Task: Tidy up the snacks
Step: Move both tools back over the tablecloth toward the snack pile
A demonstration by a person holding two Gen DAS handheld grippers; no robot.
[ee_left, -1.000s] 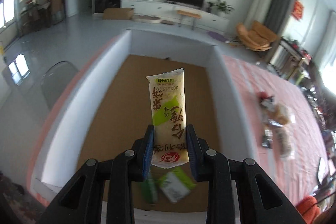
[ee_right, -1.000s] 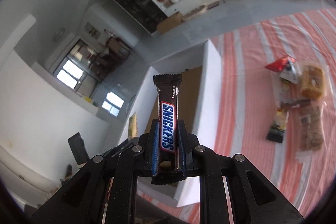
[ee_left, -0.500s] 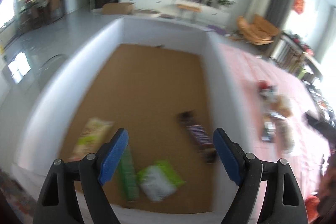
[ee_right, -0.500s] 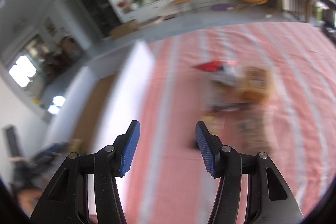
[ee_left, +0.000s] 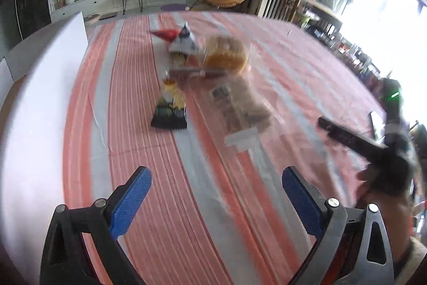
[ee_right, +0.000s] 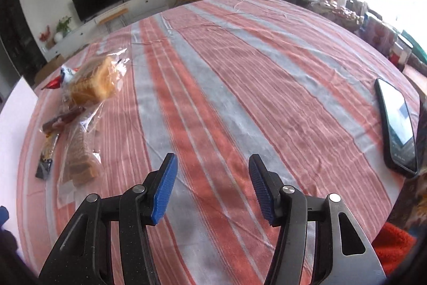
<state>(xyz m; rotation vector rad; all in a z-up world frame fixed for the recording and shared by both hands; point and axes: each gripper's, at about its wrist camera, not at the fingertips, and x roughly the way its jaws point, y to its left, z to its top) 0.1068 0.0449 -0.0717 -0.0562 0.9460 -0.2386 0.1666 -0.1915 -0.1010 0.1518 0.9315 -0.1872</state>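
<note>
Both bars have been released; left gripper [ee_left: 215, 200] and right gripper [ee_right: 213, 187] jaws are opening, empty, near bagged bread [ee_left: 226, 58]; no labels legible.

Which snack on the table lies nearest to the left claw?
The dark packet with yellow picture. It lies apart at the pile's near left end; the bread bags are further right or behind.

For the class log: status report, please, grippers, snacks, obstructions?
Left gripper and right gripper opening, nothing between them. Snack pile on striped cloth. Phone far right, path clear.

Snack packets [ee_left: 170, 108] clustered on striped tablecloth [ee_left: 133, 151], bagged bread [ee_right: 93, 83]
</note>
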